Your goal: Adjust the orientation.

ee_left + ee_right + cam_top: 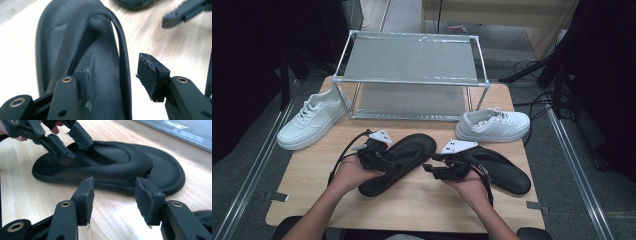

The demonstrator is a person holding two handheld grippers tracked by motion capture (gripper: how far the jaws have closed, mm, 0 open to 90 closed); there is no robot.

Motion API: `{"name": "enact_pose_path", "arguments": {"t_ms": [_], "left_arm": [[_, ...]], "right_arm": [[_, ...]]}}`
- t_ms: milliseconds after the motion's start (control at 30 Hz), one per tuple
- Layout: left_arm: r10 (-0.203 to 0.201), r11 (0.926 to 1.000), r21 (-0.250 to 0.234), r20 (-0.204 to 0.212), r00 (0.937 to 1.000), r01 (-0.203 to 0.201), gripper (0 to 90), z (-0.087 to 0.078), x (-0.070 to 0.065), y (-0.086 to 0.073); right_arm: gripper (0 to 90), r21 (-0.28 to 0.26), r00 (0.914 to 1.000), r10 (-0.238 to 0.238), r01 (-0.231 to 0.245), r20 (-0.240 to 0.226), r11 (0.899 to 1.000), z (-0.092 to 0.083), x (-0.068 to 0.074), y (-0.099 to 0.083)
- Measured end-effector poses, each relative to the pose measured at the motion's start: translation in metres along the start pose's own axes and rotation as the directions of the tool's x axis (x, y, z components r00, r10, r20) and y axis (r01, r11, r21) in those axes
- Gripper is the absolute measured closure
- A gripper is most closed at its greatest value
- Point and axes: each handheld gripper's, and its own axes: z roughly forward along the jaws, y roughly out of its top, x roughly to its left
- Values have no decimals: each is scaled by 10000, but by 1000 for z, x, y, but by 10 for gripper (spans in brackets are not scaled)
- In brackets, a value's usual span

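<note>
- Left gripper (388, 159) sits over the heel end of the left sandal (399, 162); jaws stand apart, pads clear of the strap. In the left gripper view the strap (120, 40) runs between the two pads (147, 75), touching neither. Nothing held.
- Right gripper (432, 169) hovers between the two sandals, jaws wide and empty, pointing toward the left sandal; bare wood shows between its pads (86, 200) in the right gripper view.
- Right sandal (504, 172) lies just behind the right gripper, its toe near the table's right edge.
- Open wood lies between the two grippers and on the near side of both, up to the table's (422, 210) front edge.
- White sneaker (314, 119) beyond the left gripper overhangs the left edge of the table; second sneaker (493, 125) stands beyond the right gripper, near the right edge.
- Metal rack (412, 75) with two shelves stands at the far edge, beyond both grippers.
- Surface: pale wood tabletop. Room: grey floor, cables at right, dark at both sides.
</note>
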Motion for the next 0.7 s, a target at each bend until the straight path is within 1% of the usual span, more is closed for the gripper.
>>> {"name": "enact_pose_path", "arguments": {"t_ms": [133,200,233,300,367,400,500,567,633,700], "left_arm": [[1,10000,-7,-65,10000,-2,470,-10,6,-5],[-24,9999,-144,-123,9999,22,468,-17,8,-8],[-10,9998,-179,-165,9999,7,467,-20,9,-9],[-35,9994,-343,-248,9997,27,476,-26,12,-13],[-24,9991,-427,-345,9994,9,490,-31,14,-15],[-37,9992,-405,-377,9993,22,504,-34,17,-17],[-215,9989,-423,-399,9990,198,598,-39,23,-22],[-329,9986,-426,-436,9985,310,659,-42,30,-25],[-594,9971,-490,-411,9974,574,694,-43,37,-28],[-655,9967,-510,-588,9961,625,747,-45,43,-31]], "right_arm": [[527,176,10000,-93,93,33,9998,7,-1,9],[564,184,9999,-109,110,-26,9998,10,-1,13],[563,156,9999,-138,139,-53,9998,11,0,14],[564,78,9999,-120,120,62,9999,14,2,15],[590,85,10000,-9,9,18,10000,17,3,15],[607,82,10000,58,-57,-33,9999,18,3,14],[662,127,9996,186,-183,-196,9998,23,4,12],[710,125,9996,69,-66,-261,9999,25,5,12],[756,136,9995,67,-63,-316,9999,27,6,11],[806,220,9993,99,-91,-349,9997,30,7,10]]}}
